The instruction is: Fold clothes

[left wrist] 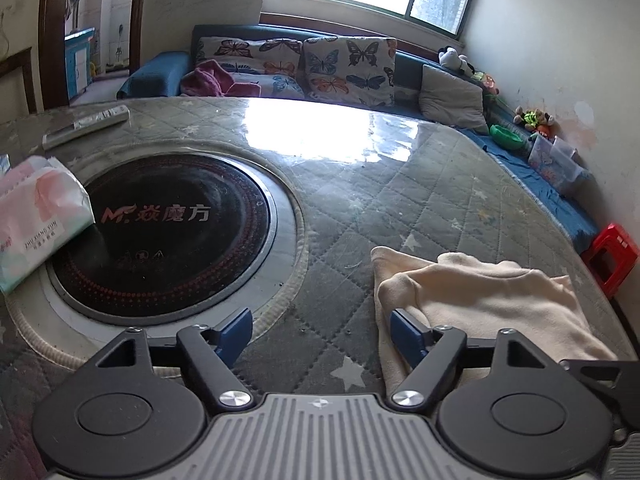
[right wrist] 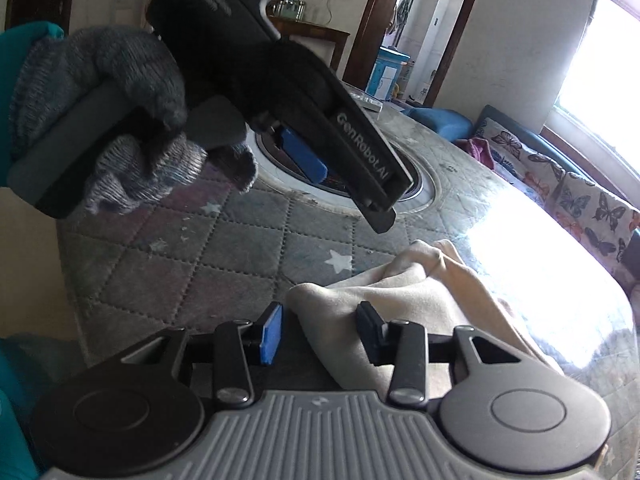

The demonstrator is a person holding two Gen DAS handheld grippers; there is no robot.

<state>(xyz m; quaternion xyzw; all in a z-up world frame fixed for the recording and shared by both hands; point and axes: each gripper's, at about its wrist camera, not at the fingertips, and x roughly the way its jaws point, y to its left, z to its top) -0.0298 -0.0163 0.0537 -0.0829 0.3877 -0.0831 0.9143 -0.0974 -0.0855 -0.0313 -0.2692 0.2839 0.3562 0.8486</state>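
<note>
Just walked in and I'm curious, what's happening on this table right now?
A person with a handheld gripper in each gloved hand is folding a cream garment on the quilted table. Both grippers are open. The left gripper sits at the garment's edge, holding nothing. The right gripper has cloth between its fingers but isn't pinching it.

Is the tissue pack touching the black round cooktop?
Touching. The left wrist view shows the tissue pack lying with its right corner overlapping the black round cooktop, no gap visible.
</note>
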